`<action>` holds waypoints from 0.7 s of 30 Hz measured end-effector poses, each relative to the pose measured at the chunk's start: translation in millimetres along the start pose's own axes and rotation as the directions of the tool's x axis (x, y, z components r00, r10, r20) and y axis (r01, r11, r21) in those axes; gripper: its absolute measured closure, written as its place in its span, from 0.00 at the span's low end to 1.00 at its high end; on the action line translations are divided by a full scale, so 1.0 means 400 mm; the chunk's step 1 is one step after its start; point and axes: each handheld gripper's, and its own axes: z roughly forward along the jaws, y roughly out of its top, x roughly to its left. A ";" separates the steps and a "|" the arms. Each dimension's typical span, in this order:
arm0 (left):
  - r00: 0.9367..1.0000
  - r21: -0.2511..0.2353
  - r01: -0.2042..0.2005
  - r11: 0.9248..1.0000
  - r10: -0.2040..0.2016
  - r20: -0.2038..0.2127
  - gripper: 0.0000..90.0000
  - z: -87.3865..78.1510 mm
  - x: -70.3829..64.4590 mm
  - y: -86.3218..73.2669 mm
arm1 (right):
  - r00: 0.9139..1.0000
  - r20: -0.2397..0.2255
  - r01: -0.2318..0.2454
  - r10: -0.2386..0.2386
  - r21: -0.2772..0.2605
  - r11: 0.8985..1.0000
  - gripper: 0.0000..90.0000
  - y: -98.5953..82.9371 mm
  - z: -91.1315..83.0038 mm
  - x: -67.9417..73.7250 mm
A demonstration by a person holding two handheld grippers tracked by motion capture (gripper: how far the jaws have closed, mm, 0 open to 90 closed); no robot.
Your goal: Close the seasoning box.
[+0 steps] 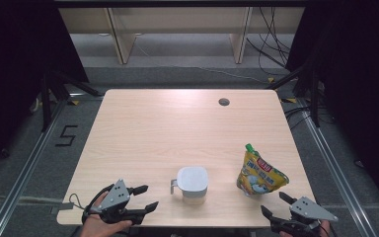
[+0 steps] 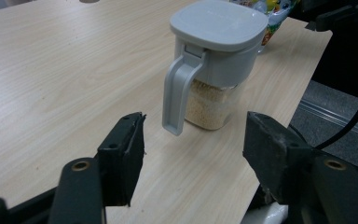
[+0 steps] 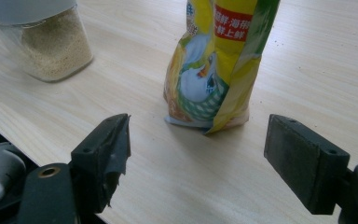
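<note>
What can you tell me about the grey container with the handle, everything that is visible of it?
The container is a small jar with a clear lower body and a grey upper part. A flat, rounded-square grey lid closes it, and a grey handle hangs down one side, free at its lower end. Pale, fine grains fill the clear part. It stands upright near the table's front edge, left of the yellow pouch and apart from it. Nothing touches it except the table; the open left gripper faces its handle.

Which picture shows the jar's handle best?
The left gripper view: the handle faces the camera, close up, hanging from the lid of the jar. The high view shows it as a small grey tab at the jar's left. The right gripper view catches just the jar's grainy bottom corner.
</note>
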 end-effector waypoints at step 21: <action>1.000 0.047 -0.018 0.999 0.019 -0.003 0.25 -0.005 -0.024 -0.061 | 1.000 -0.006 0.005 -0.005 0.008 1.000 0.26 0.001 0.000 0.001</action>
